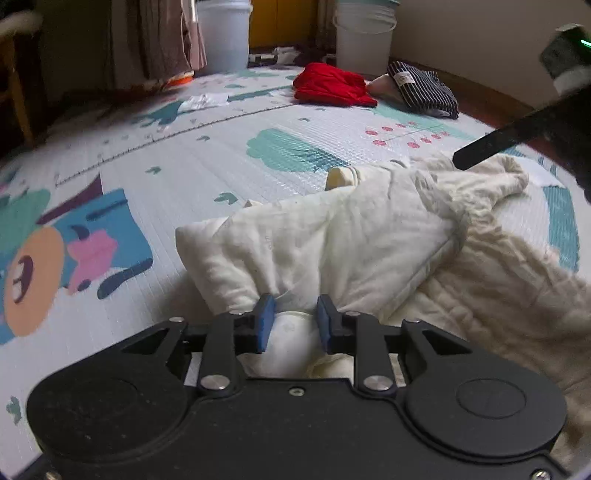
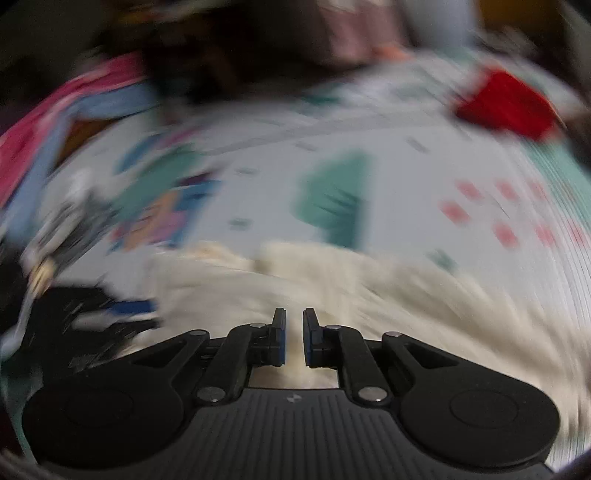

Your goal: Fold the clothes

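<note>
- Left wrist view: the left gripper (image 1: 293, 318) has its blue-padded fingers (image 1: 265, 322) clamped on a bunched fold of a cream quilted garment (image 1: 369, 236), the cloth pinched between the pads.
- The garment lies on a patterned play mat (image 1: 207, 155) on the floor, spreading from the fingers toward the right edge of the view; a folded flap lies across its middle and a sleeve-like part reaches toward the far right.
- Far across the mat sits a red folded garment (image 1: 332, 85), and just beside it to the right a dark striped garment (image 1: 424, 88). Two white buckets (image 1: 223, 33) stand beyond the mat's far edge.
- A dark part of the right gripper (image 1: 517, 136) juts in from the upper right, above the cream garment.
- Right wrist view: the frame is heavily blurred. The right gripper (image 2: 294, 341) hangs over the cream quilted garment (image 2: 369, 295) with its fingers (image 2: 279, 341) a narrow gap apart; whether cloth is caught between them cannot be told.
- The red garment (image 2: 506, 105) shows as a smear at the upper right on the play mat (image 2: 406, 177).
</note>
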### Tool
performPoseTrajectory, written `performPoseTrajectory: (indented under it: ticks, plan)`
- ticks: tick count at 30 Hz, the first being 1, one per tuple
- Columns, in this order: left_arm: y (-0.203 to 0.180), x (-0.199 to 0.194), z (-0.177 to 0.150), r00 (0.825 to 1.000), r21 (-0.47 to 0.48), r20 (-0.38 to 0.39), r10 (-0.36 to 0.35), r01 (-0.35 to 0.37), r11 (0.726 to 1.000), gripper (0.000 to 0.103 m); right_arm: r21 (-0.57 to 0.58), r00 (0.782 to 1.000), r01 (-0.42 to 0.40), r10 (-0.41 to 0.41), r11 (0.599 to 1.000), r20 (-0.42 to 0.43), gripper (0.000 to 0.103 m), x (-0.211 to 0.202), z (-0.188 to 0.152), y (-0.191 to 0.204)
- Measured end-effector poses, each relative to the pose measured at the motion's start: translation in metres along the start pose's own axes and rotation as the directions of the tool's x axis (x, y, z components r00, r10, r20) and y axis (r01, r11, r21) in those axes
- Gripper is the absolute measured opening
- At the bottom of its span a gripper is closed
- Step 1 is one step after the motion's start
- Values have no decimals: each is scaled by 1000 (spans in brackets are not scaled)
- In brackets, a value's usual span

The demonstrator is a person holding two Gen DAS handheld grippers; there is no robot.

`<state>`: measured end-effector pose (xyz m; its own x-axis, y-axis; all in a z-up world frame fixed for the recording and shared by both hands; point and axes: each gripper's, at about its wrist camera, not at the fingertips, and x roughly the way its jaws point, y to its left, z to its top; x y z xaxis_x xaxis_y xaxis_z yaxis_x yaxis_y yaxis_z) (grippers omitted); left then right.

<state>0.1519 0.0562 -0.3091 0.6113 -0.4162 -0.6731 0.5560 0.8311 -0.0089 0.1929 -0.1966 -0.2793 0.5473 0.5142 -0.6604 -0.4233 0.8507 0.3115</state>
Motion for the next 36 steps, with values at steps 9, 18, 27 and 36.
performPoseTrajectory:
  ticks: [9, 18, 27, 36]
  plan:
    - [15, 7, 33, 999, 21, 46, 26, -27, 999, 28, -201, 985, -23, -12, 979, -172, 36, 65, -1, 35]
    - [7, 22, 32, 999, 71, -27, 30, -28, 997, 32, -146, 988, -27, 4, 989, -157, 37, 48, -7, 23]
    - [-12, -30, 40, 997, -85, 70, -12, 18, 996, 42, 756, 989, 84, -148, 649, 18, 51, -74, -97, -131]
    - [-38, -22, 37, 997, -78, 44, -58, 61, 995, 42, 933, 938, 25, -332, 359, 103, 52, -133, -139, -216]
